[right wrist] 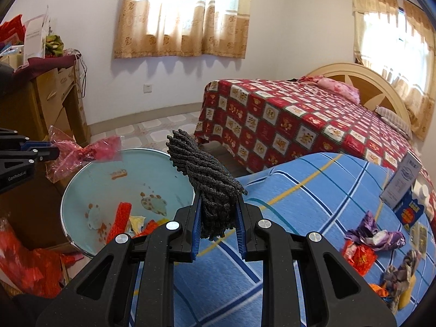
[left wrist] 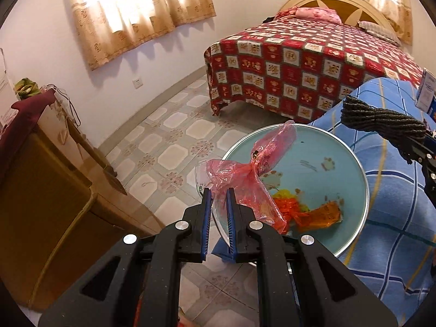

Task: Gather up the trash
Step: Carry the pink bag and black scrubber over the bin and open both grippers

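Left wrist view: the left claw (left wrist: 218, 193) is seen pinched on a crumpled red plastic bag (left wrist: 245, 174), which is held over the near rim of a pale blue bin (left wrist: 340, 147). Orange and yellow wrappers (left wrist: 313, 212) are seen lying in the bin. To the right, the right claw (right wrist: 219, 204) is clamped on a dark grey bundle of cord (right wrist: 207, 174), held between the bin and a blue checked bench cover (right wrist: 313, 190). Farther right on that cover, crumpled wrappers (right wrist: 373, 234) are left, possibly foil. A red patterned bed (right wrist: 286, 120) is seen beyond.
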